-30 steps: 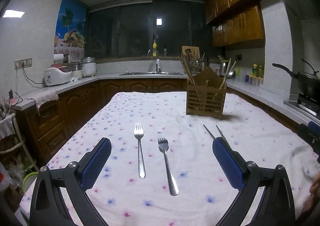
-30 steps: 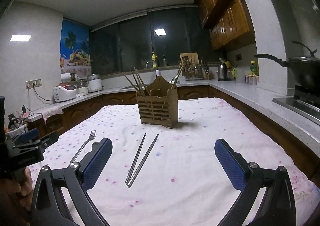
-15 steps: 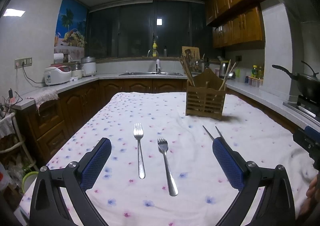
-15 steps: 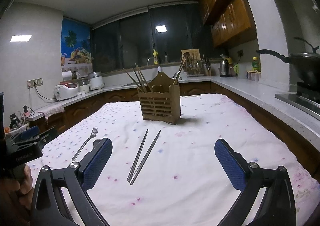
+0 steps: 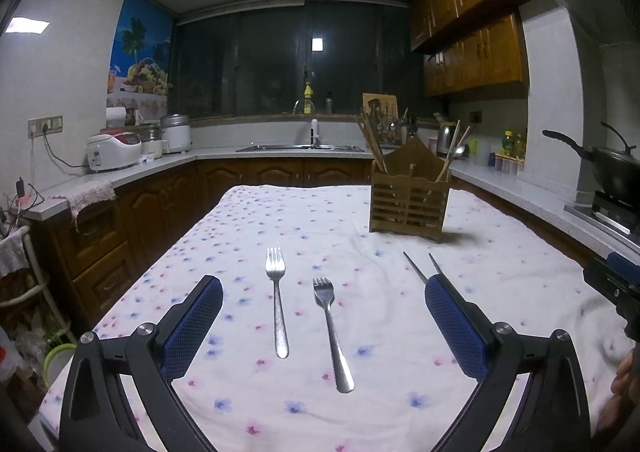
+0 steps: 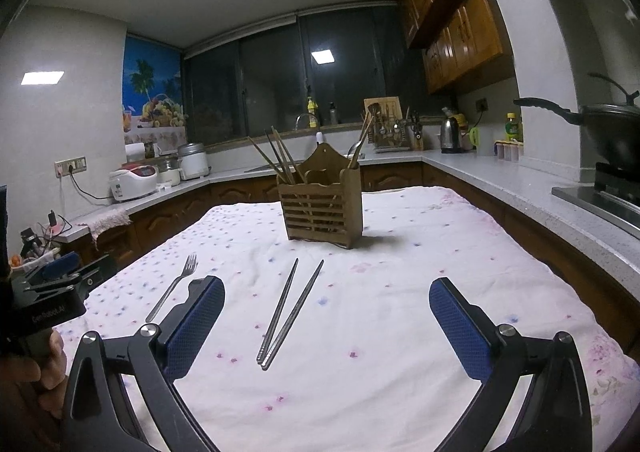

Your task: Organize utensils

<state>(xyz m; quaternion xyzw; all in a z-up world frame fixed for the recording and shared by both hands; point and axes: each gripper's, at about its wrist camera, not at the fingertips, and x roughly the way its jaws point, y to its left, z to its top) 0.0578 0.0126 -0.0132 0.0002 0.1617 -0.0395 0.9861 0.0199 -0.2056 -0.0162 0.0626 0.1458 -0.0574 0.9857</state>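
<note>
Two steel forks lie side by side on the flowered cloth, the left fork point(image 5: 277, 300) and the right fork point(image 5: 331, 332), straight ahead of my open, empty left gripper point(image 5: 322, 292). A pair of metal chopsticks point(image 6: 290, 308) lies ahead of my open, empty right gripper point(image 6: 326, 292); their tips show in the left wrist view point(image 5: 420, 270). One fork point(image 6: 172, 286) shows left of the right gripper. A wooden utensil holder point(image 5: 408, 198) with chopsticks and a spoon in it stands at the back; it also shows in the right wrist view point(image 6: 322, 204).
The table point(image 5: 280, 204) with the white flowered cloth has kitchen counters around it. A wok point(image 5: 612, 168) sits on the stove at the right. Rice cookers point(image 5: 114, 150) stand on the left counter. Each gripper shows at the edge of the other's view.
Both grippers have drifted slightly; the right gripper's view has tilted up and moved a little closer to the holder. Nothing on the table has moved.
</note>
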